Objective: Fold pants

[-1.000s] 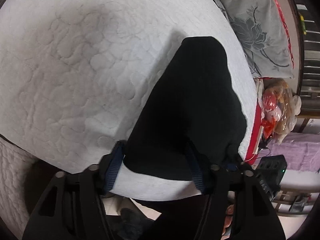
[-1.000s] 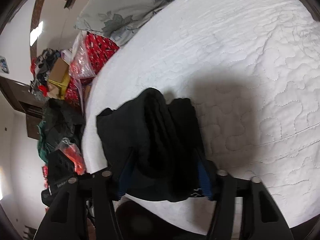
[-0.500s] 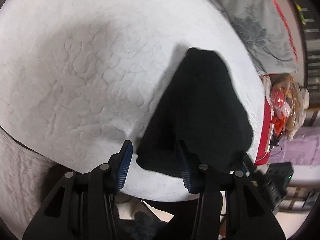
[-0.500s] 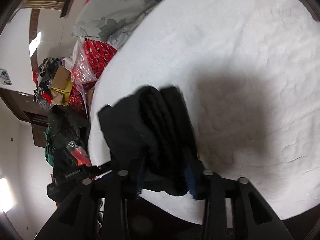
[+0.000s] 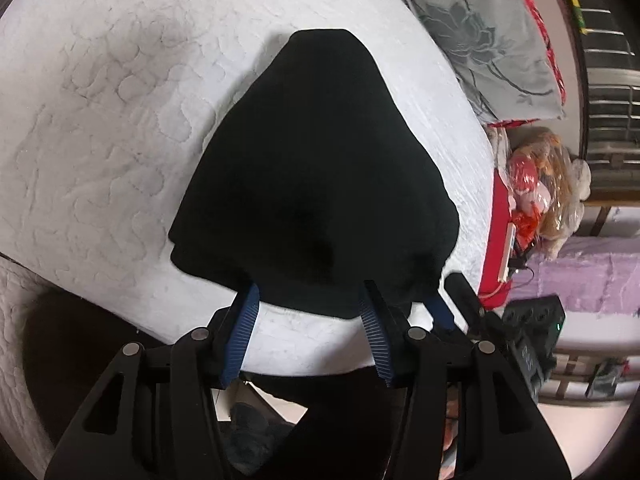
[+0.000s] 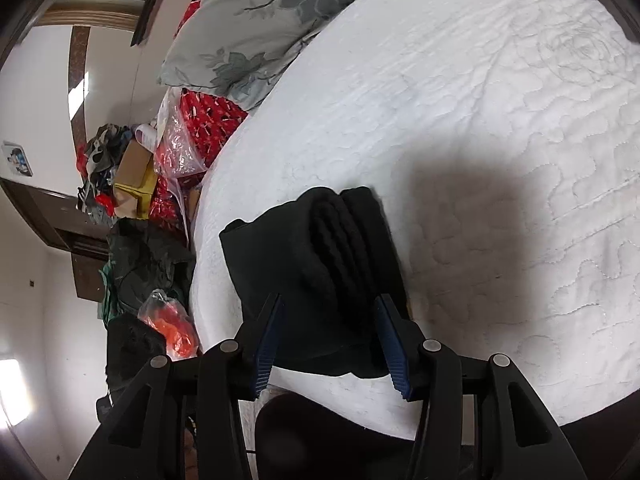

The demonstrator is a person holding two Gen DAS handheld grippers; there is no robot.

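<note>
Pants: the black pants (image 5: 316, 176) lie folded in a small thick bundle on the bed (image 5: 120, 120), near its front edge. In the right wrist view the pants (image 6: 320, 268) show several soft layers stacked side by side.

Bed: it has a white quilted cover with curly stitched shapes. A dark shadow falls on the cover just to the right of the pants in the right wrist view.

Left hand-held gripper: the left hand-held gripper (image 5: 308, 300) sits at the near edge of the bundle. Its jaws have just been opening and stand about half wide. The blue pads (image 5: 244, 332) do not press on the cloth. Their tips reach the dark edge of the pants; whether they touch it cannot be told.

Right hand-held gripper: the right hand-held gripper (image 6: 330, 316) has its two fingers on either side of the near end of the bundle. Its jaws have just been opening too, and they stand about half wide. The pants are between the blue pads (image 6: 266, 344), but the pads do not squeeze them.

Pillow: a grey pillow (image 5: 492, 36) with a flower print lies at the far end of the bed.

Beside the bed: red plastic bags (image 6: 188, 144), a brown box (image 6: 134, 168) and dark clothes (image 6: 148, 264) are piled there.
</note>
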